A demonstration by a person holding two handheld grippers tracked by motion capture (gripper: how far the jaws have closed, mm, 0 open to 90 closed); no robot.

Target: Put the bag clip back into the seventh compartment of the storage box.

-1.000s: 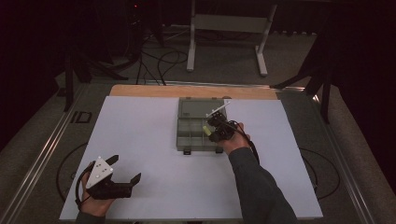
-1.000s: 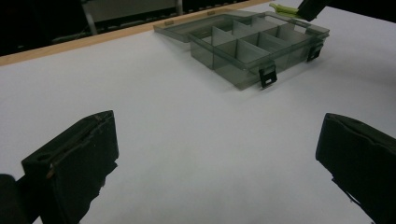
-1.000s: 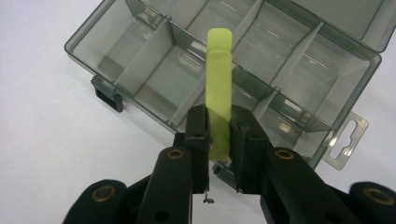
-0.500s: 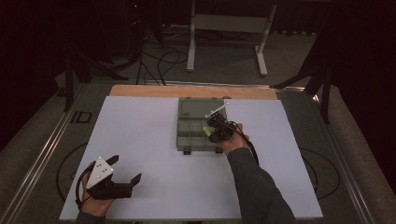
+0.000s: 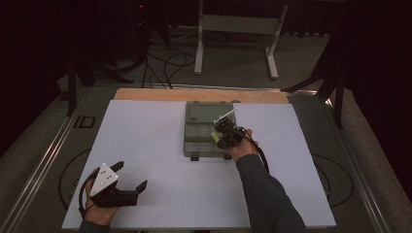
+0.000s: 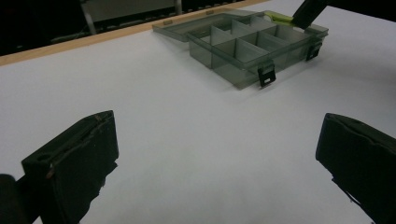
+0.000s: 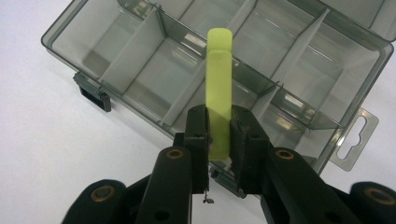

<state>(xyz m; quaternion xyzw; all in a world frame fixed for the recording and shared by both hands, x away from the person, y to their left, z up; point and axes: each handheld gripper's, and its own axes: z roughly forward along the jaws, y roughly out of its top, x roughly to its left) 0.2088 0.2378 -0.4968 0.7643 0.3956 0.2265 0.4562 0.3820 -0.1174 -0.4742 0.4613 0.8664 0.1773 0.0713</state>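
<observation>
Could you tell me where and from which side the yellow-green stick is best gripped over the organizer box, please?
Grip the yellow-green stick at its near end, across its narrow width, as the right gripper does: that leaves the long free end pointing over the organizer box compartments. Coming from the latch side probably keeps the jaws clear of the dividers.

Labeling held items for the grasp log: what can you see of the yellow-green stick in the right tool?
The yellow-green stick is a slim, flat-sided bar with a rounded far end, and looks like matte plastic or rubber. A faint seam near that end suggests a cap. The right tool is shut on its lower part, the pads pressing both sides, so its near end is hidden. It points away from the tool, above the open compartments of the smoky clear organizer box. Whether its tip touches the box cannot be told.
</observation>
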